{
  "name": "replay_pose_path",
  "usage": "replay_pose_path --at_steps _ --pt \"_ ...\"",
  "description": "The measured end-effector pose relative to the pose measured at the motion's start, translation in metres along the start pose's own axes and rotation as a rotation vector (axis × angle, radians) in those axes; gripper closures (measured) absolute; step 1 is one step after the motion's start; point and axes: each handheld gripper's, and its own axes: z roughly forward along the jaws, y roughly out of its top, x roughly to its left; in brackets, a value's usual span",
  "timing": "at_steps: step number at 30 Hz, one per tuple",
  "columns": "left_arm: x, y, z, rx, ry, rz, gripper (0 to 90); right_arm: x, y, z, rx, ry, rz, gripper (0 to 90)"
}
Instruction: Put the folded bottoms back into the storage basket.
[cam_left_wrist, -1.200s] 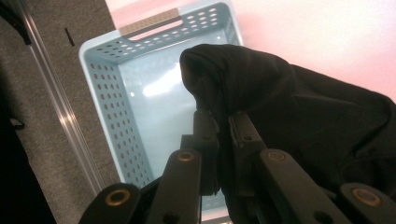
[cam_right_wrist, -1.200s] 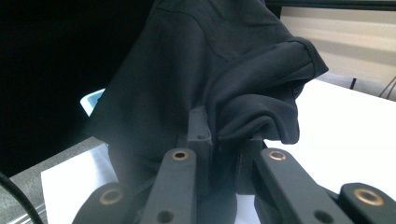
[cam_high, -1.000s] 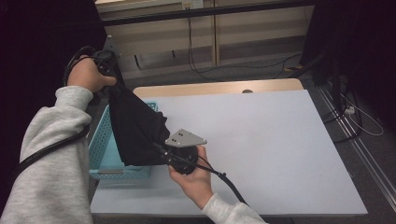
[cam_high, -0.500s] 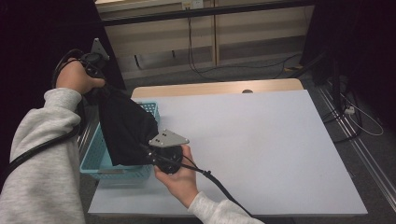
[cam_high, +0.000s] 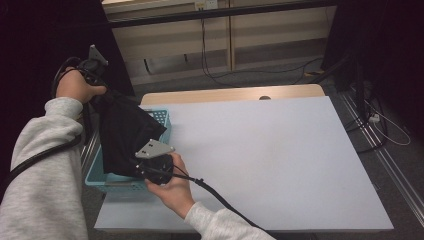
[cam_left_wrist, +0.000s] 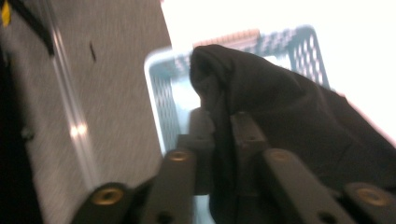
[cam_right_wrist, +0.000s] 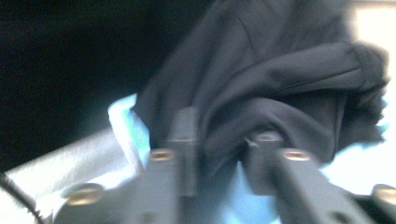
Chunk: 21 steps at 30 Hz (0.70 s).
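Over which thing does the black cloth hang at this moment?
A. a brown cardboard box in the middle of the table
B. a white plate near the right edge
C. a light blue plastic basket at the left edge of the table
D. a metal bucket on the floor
C: the black cloth hangs above the light blue basket at the white table's left edge.

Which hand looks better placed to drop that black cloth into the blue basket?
Right, probably. The right gripper hangs low at the blue basket, the black cloth between its jaws. The left gripper sits higher, beyond the rim.
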Motion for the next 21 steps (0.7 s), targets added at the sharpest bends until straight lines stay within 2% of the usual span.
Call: replay_pose_path --at_steps 1,2,3,5,9,13,16,19,21 --pt "0.001 -0.002 0.003 -0.039 0.011 0.026 58.8 -0.001 -0.002 -0.003 -0.013 -0.002 -0.007 60.5" --pt "0.001 -0.004 0.004 -0.041 0.012 0.017 49.2 -0.004 -0.004 -0.008 -0.036 -0.015 -0.018 57.9" --pt "0.0 -0.006 0.006 -0.03 0.016 0.017 45.3 -0.007 -0.004 -0.012 -0.041 -0.02 -0.012 55.1" --pt "-0.001 -0.009 0.008 -0.039 0.013 0.026 42.2 -0.015 -0.003 -0.021 -0.041 -0.008 0.0 53.1" --pt "-0.01 -0.014 0.011 -0.036 0.002 0.046 36.0 -0.028 -0.002 -0.038 -0.04 -0.018 -0.014 46.3" --pt "-0.022 -0.016 0.011 -0.068 -0.008 0.06 30.2 -0.038 -0.001 -0.055 -0.042 -0.015 -0.019 39.4" --pt "-0.029 -0.016 0.011 -0.065 -0.035 0.069 28.3 -0.045 -0.004 -0.066 -0.033 -0.006 -0.032 34.9" --pt "-0.037 -0.017 0.012 -0.066 -0.038 0.081 26.9 -0.052 -0.009 -0.076 -0.031 -0.001 -0.041 32.0" --pt "-0.042 -0.018 0.013 -0.071 -0.054 0.081 26.0 -0.056 -0.012 -0.081 -0.027 -0.005 -0.047 30.2"
